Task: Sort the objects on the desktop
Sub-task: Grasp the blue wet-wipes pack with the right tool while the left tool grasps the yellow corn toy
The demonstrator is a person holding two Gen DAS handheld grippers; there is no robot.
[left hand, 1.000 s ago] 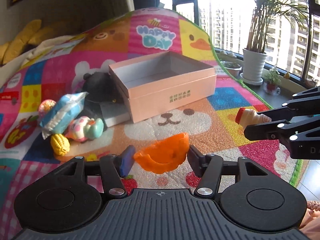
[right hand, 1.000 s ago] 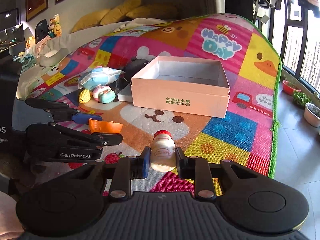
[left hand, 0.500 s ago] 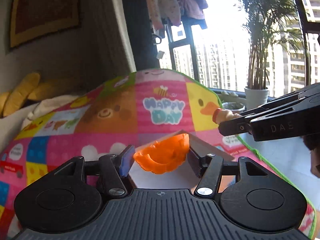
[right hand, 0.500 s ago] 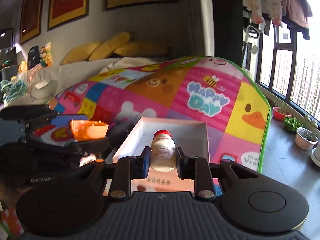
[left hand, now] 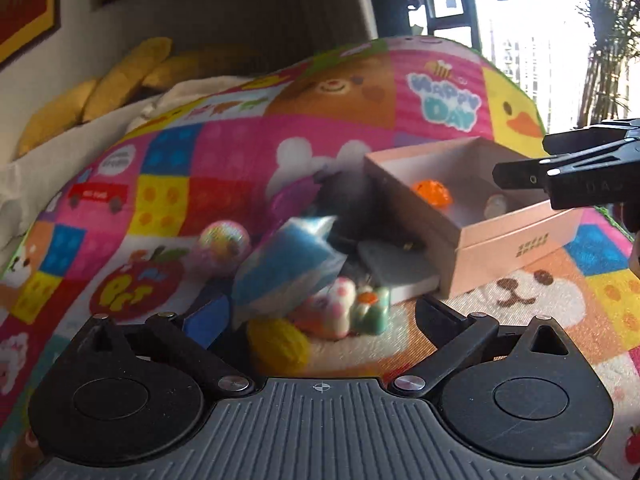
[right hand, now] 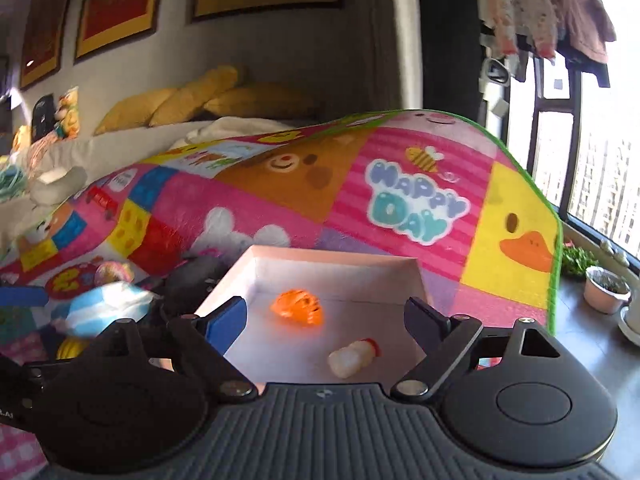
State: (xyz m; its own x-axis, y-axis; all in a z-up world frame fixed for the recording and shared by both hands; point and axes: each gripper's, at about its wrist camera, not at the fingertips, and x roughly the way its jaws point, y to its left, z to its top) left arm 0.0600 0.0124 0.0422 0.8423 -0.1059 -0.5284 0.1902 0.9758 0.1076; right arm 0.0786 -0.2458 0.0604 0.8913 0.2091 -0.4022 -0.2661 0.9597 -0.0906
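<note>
The pink box point(right hand: 336, 258) point(left hand: 516, 240) stands open on the colourful mat. Inside it lie the orange toy point(right hand: 297, 307) point(left hand: 432, 193) and the small white bottle with a red cap point(right hand: 354, 357) point(left hand: 495, 205), on its side. My right gripper point(right hand: 325, 320) is open and empty above the box's near edge; it also shows in the left wrist view point(left hand: 560, 184). My left gripper point(left hand: 320, 316) is open and empty, close over a pile: a blue-and-white packet point(left hand: 286, 268), a pastel toy point(left hand: 344, 312), a yellow corn-like toy point(left hand: 278, 344).
A round pastel ball point(left hand: 219, 242), a dark object point(left hand: 348, 200) and a grey flat box point(left hand: 396, 272) lie left of the pink box. Yellow cushions point(right hand: 208, 96) line the wall behind. Potted plants point(right hand: 606, 288) stand on the floor at right.
Both grippers opened. The orange toy and the bottle left them and now lie in the box. My left gripper swung left and down over the toy pile.
</note>
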